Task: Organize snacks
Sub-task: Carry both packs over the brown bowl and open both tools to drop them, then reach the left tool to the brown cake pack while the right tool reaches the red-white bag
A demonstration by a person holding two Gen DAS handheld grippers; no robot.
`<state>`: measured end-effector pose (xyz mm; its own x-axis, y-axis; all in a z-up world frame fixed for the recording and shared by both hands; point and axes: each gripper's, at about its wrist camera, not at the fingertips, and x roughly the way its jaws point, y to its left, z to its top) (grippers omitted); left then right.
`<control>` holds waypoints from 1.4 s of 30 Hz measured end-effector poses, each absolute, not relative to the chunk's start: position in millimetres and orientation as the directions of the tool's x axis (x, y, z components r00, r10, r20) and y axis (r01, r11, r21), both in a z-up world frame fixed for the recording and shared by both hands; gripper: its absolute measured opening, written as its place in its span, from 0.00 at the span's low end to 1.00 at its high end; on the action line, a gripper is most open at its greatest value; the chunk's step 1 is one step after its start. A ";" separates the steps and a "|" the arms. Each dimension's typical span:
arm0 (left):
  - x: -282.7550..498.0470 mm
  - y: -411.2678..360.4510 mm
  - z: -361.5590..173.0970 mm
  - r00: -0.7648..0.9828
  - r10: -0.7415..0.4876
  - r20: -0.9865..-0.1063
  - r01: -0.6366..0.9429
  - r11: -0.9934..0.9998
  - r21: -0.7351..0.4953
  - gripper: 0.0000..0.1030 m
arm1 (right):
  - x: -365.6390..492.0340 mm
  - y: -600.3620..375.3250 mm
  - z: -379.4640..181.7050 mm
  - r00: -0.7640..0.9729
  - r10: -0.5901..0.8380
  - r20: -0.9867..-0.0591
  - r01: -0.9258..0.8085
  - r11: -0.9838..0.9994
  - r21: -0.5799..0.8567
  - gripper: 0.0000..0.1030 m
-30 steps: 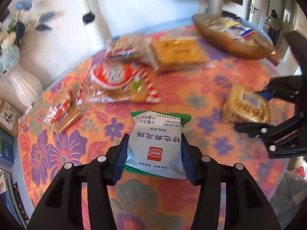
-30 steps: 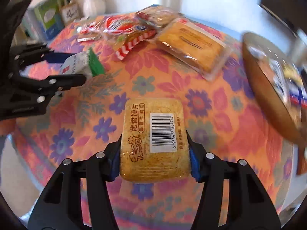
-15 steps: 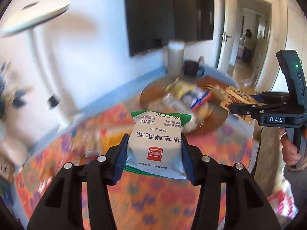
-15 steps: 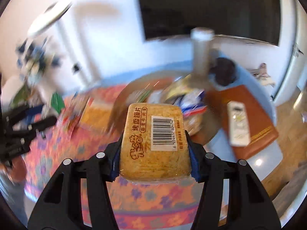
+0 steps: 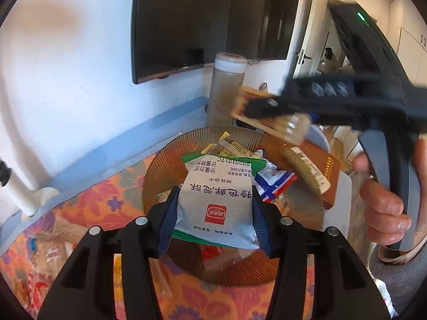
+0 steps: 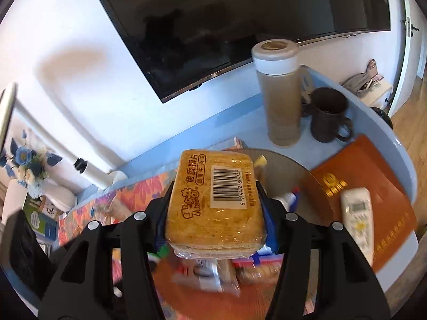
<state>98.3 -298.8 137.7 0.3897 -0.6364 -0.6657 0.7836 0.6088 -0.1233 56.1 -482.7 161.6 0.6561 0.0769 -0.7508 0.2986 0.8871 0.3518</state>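
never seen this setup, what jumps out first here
Each gripper is clamped on a wrapped snack over the ribbed brown bowl of snacks: the left gripper on a white-and-green packet, the right gripper on a golden cake. Behind stand a capped bottle and dark mug.

blurred: right tongs [image 5: 269, 112] (mid-air) | hidden: snacks [image 6: 213, 269] under bread pack [image 6: 216, 202]

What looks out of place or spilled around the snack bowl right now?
Nothing spilled. The only oddity is a white remote lying on the brown folder beside the ribbed bowl. Both grippers hold sealed packets over the bowl.
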 end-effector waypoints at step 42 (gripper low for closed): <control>27.5 117.5 247.7 0.773 -0.408 -0.486 0.377 0.911 -0.166 0.85 | 24.7 -195.8 220.8 0.582 0.325 -0.745 -0.280 0.941 0.191 0.67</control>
